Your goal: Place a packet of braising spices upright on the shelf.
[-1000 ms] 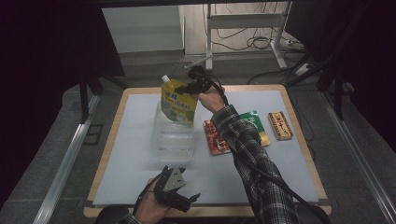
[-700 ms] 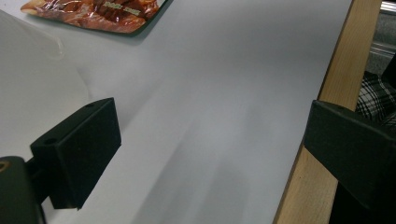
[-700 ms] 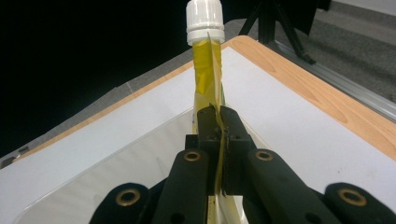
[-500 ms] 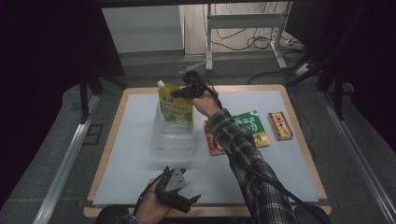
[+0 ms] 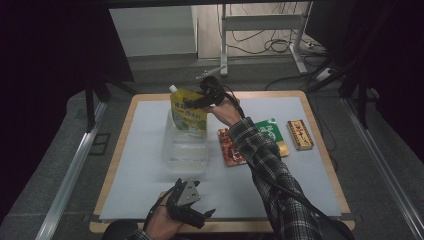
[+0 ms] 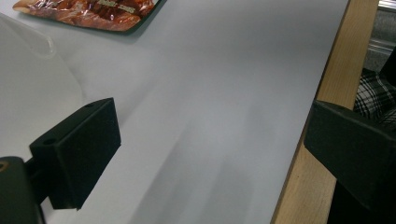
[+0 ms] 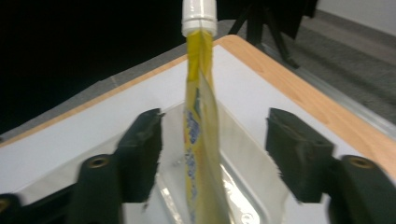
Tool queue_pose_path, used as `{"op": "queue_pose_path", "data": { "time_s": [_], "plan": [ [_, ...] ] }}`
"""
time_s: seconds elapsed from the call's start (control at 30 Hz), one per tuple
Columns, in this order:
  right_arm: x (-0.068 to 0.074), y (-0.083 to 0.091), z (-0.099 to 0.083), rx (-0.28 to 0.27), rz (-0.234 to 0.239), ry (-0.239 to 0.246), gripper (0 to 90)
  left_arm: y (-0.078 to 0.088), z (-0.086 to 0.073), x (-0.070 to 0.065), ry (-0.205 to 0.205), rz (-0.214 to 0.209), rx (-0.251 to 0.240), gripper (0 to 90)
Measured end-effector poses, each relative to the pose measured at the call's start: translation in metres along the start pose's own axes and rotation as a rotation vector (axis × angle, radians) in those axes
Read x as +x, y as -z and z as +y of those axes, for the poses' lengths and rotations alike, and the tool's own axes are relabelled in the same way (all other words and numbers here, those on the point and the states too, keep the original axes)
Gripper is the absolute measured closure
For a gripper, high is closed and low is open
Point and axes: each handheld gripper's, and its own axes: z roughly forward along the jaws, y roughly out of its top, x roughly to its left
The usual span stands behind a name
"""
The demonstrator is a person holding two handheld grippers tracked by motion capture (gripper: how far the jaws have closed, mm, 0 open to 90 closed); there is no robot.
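Yellow spout pouch (image 5: 189, 114) is stood upright in the clear tub (image 5: 185, 147) on the bench (image 5: 150, 165), between the just-opened, non-touching jaws of the right claw (image 7: 212, 154). Judged soft and slippery, it is best pinched near the capped top. Left claw (image 6: 210, 154) is held open, empty.

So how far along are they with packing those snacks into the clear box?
Done: the yellow pouch stands inside the clear bin. In hand: the right gripper has just been opening its jaws; the pouch is between them, unpressed. Left: the red packet, green packet and brown box lie on the table; the left gripper waits open.
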Motion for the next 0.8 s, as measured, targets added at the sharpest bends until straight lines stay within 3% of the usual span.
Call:
{"op": "queue_pose_path", "data": {
  "time_s": [0.1,0.3,0.43,0.8],
  "plan": [
    [0.000,0.002,-0.001,-0.006,0.018,-0.009,22.9,0.000,0.000,-0.001,-0.006,0.000,-0.006,4.0],
    [0.005,0.005,-0.002,-0.007,0.031,0.028,12.8,0.000,0.000,-0.002,-0.013,-0.003,-0.007,3.9],
    [0.008,0.007,-0.003,-0.020,0.014,0.049,6.6,-0.001,0.000,-0.002,-0.012,-0.001,-0.004,3.8],
    [0.013,0.019,-0.006,-0.007,-0.015,0.083,1.2,-0.003,-0.001,-0.001,-0.025,0.004,0.001,3.6]
  ]
}}
